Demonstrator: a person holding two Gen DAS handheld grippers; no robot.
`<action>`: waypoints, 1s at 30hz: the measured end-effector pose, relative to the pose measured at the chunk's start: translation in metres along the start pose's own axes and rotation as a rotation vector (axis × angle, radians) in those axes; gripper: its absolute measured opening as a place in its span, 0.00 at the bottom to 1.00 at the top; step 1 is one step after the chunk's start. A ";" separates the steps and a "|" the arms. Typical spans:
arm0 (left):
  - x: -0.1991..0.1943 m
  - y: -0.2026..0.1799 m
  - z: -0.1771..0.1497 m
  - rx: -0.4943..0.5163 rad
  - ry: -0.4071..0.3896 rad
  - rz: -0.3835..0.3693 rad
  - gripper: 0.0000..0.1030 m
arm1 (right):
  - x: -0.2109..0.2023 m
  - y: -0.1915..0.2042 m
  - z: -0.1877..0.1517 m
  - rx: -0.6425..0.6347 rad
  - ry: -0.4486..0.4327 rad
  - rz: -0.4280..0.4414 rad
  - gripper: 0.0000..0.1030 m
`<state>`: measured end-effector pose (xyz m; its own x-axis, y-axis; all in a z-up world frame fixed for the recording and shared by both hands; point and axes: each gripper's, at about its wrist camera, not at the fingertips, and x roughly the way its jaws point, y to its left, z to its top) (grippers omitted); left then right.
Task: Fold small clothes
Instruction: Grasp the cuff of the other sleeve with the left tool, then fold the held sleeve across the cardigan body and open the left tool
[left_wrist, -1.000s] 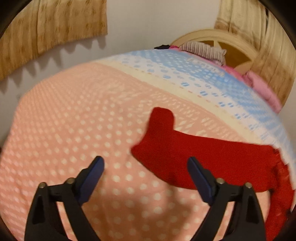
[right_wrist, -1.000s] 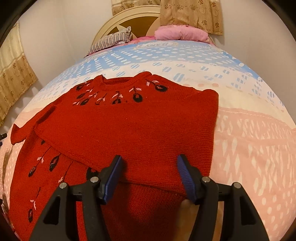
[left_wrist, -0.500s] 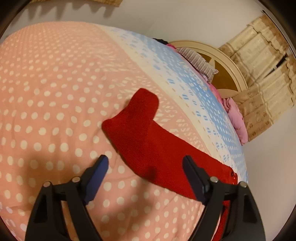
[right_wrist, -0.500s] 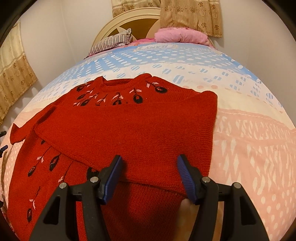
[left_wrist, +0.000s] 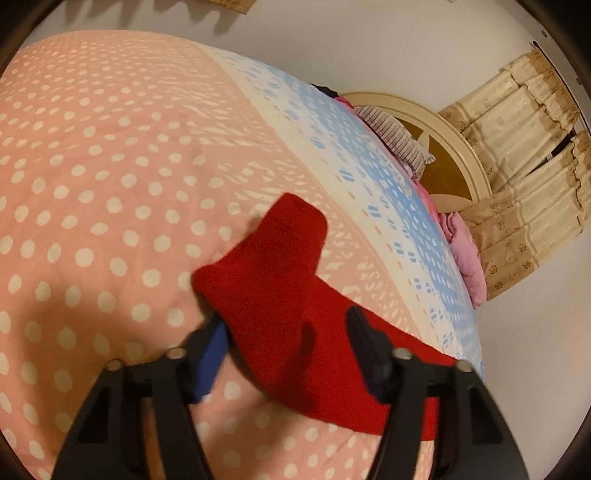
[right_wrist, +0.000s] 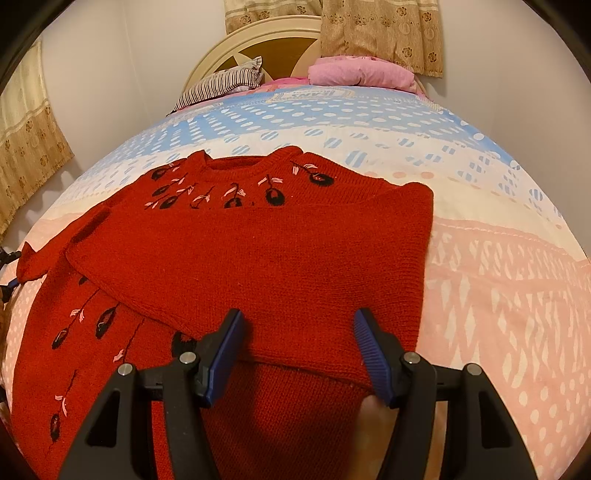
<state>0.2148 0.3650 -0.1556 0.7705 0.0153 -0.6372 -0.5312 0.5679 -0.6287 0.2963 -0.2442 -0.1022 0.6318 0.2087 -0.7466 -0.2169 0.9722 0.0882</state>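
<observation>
Pale-walled bedroom, filled almost wholly by a bed under a dotted bedspread (right_wrist: 491, 295), pink toward the near end, cream and blue farther up; round cream headboard (right_wrist: 236, 44) at the far end with patterned beige curtains (right_wrist: 380, 33) hanging beside it. Spread flat across the middle of the pink and cream bands, a red knitted sweater (right_wrist: 258, 258) with black and pink embroidery by the neckline, one side folded over the body so its plain back faces up. Against the headboard, a pink bundle (right_wrist: 362, 74) beside a striped pillow (right_wrist: 221, 85). Stretched out on the pink dots at the garment's far side, the sweater's sleeve (left_wrist: 273, 280), cuff end bent upward. Left gripper (left_wrist: 288, 332) closing over that sleeve, red knit between the blue pads, contact not clear through the blur. Right gripper (right_wrist: 299, 332) half spread, poised above the folded lower edge, pads straddling the fold without pinching it.
</observation>
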 end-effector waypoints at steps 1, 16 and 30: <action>0.000 0.001 0.001 0.004 0.005 0.000 0.32 | 0.000 0.000 0.000 0.000 0.000 -0.001 0.61; -0.041 -0.029 0.016 0.074 -0.041 -0.098 0.07 | -0.001 0.000 0.000 0.005 -0.004 0.004 0.61; -0.062 -0.128 0.012 0.193 -0.030 -0.278 0.06 | -0.007 -0.010 -0.002 0.056 -0.040 0.084 0.66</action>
<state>0.2394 0.3013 -0.0299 0.8880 -0.1394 -0.4381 -0.2251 0.6990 -0.6788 0.2924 -0.2556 -0.0988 0.6424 0.2931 -0.7081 -0.2296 0.9551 0.1871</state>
